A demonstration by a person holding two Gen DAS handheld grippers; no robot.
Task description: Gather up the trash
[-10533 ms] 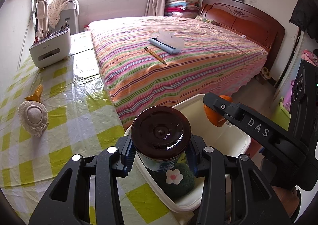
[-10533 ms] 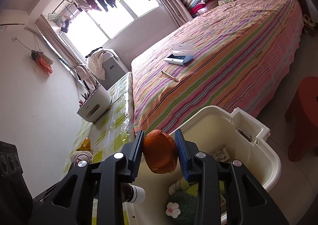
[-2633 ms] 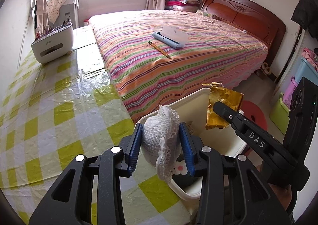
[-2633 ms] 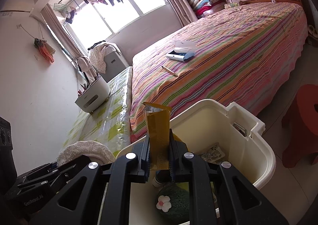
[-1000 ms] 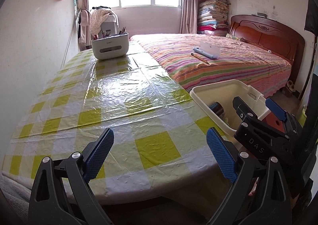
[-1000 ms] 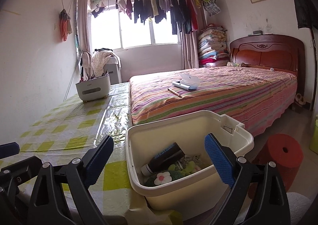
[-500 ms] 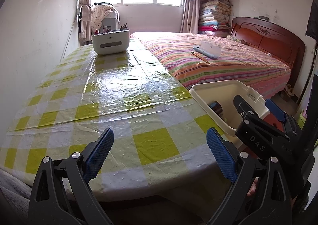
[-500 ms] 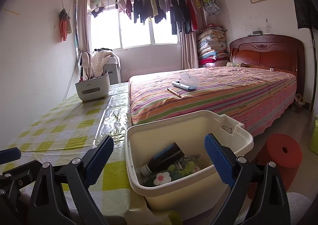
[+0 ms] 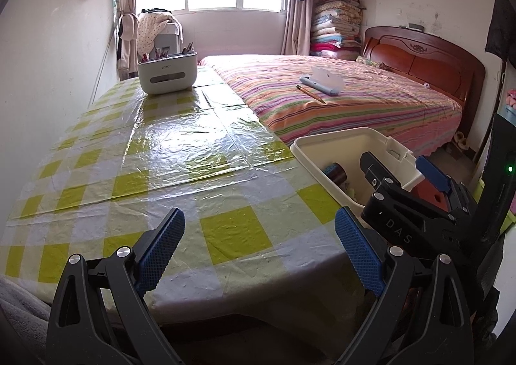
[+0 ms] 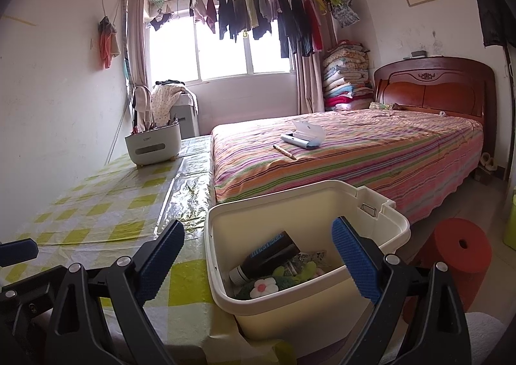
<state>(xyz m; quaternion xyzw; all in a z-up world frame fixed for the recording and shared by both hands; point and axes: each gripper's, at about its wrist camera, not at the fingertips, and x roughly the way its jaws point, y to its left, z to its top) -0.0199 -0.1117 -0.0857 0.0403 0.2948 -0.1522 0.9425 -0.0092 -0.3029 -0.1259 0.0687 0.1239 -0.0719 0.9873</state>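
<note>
Right wrist view shows my right gripper [image 10: 258,265] wide open and empty above the cream plastic bin [image 10: 383,220] that holds the trash, my left gripper [image 9: 258,252] open and empty too, so I just check the yellow checked tablecloth [image 9: 180,152] for bits.

We log daylight from the window [image 10: 225,45], blown out | glare across bench [image 9: 180,139] | sharp focus | fisheye bending, dark vignetted corners.
</note>
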